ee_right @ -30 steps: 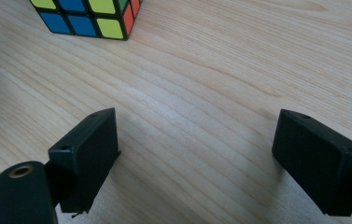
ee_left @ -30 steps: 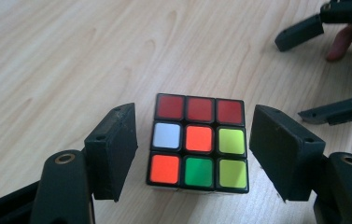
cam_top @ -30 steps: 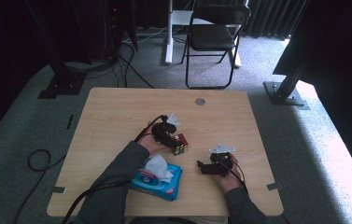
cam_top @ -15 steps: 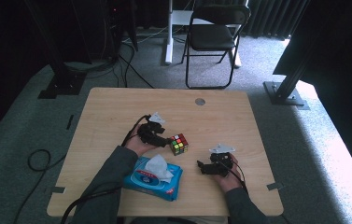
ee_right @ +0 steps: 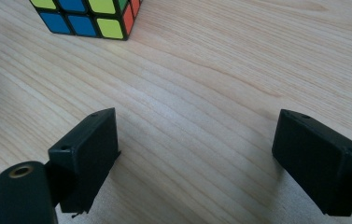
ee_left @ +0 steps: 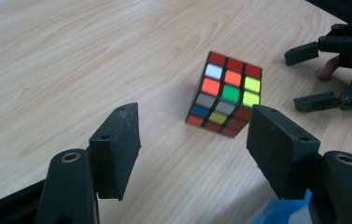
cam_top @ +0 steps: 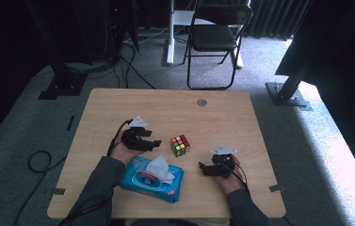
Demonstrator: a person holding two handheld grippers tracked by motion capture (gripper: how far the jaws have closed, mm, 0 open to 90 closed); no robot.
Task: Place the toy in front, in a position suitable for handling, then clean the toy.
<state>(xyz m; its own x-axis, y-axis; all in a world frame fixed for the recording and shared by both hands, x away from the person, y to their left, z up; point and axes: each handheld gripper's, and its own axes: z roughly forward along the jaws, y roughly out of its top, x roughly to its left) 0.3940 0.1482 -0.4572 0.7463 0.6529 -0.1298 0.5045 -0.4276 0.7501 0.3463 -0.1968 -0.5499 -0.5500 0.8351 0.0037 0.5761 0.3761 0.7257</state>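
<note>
Cube [cam_top: 180, 145] sits free on the counter [cam_top: 241, 117] between my left gripper [cam_top: 152, 143] and right gripper [cam_top: 205, 169], both with jaws apart, so I judge a crooked approach could knock it sliding.

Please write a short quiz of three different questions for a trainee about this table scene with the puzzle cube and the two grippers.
1. True or false: the left gripper holds the puzzle cube.
2. What lies on the table just in front of the person's left sleeve? A) a book B) a pack of wipes C) a cup
3. Fill in: the cube stands ____ the two grippers.

Key
1. False: its fingers are open and the cube stands free on the table.
2. B
3. Between; the right gripper is open too.
</note>
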